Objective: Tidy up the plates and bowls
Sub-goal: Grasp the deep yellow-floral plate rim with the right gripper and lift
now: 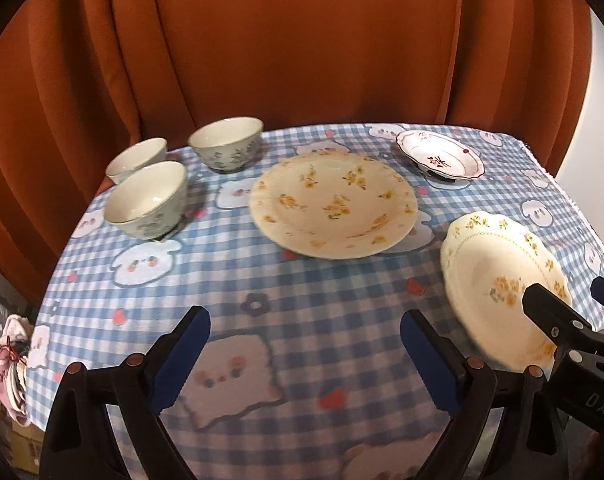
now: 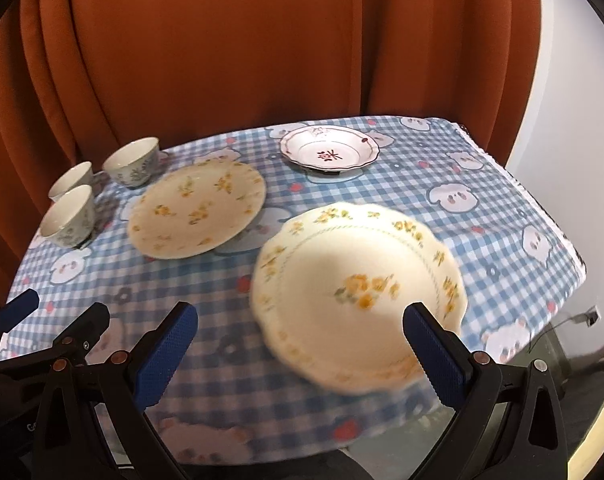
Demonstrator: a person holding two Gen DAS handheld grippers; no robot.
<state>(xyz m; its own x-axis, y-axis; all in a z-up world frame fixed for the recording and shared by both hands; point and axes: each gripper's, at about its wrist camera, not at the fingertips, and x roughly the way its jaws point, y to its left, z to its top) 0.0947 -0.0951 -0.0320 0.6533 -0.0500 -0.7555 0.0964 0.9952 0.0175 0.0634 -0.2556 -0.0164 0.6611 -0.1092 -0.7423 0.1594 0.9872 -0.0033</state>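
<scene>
On the blue checked tablecloth [image 1: 302, 300] lie a large flat yellow-flowered plate [image 1: 333, 205] [image 2: 197, 209], a scalloped cream plate [image 1: 502, 288] [image 2: 358, 296] at the front right, and a small red-patterned dish [image 1: 440, 155] [image 2: 329, 148] at the back. Three pale bowls [image 1: 146, 199] [image 1: 226, 142] [image 1: 137, 158] stand at the back left; they also show in the right wrist view [image 2: 70, 216]. My left gripper [image 1: 304, 354] is open over the front cloth. My right gripper [image 2: 299, 354] is open, its right finger [image 2: 434, 352] in front of the scalloped plate's near rim.
An orange curtain [image 1: 281, 40] hangs behind the table. The table's right edge [image 2: 542, 216] drops beside a white wall. A pink bundle [image 1: 5, 348] lies below the left edge.
</scene>
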